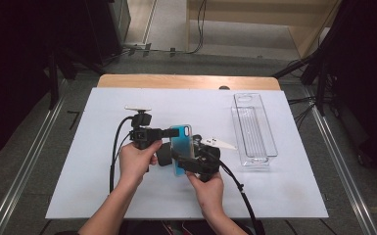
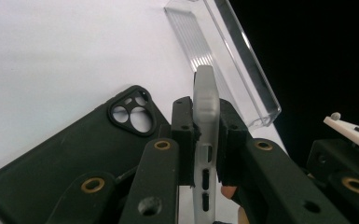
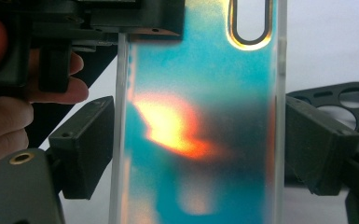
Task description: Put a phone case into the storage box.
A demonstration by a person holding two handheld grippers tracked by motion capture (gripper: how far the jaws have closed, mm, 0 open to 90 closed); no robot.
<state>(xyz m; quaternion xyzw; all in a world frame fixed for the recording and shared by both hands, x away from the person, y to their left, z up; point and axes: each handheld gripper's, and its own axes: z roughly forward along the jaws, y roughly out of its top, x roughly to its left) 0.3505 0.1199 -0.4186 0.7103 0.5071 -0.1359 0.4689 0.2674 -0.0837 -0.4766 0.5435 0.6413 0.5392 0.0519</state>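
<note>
The iridescent teal phone case (image 1: 181, 147) is held off the white table top (image 1: 103, 196), roughly at its middle, between the two grippers, with the black phone case (image 2: 70, 154) lying flat on the table beneath and beside it. It looks light, thin-walled and springy — an empty shell with a glossy back and frosted translucent side rails, so I judge it slippery on the broad face and apt to flex or pop out if squeezed hard across its width. The left gripper (image 1: 169, 132) has its jaws pressed together on one long edge, pinching the thin rail near the button cut-outs; that narrow edge is the firmest place to hold, since the pads bite on both faces of the wall. The right gripper (image 1: 192, 159) spans the case across its width, its pads set against the two long rails, below the camera cut-out; a gentle squeeze there should do, as more would bow the shell. Well apart to the right stands the clear plastic tray (image 1: 254, 128), long and open-topped. A person's hands grasp both tools from the near side.
</note>
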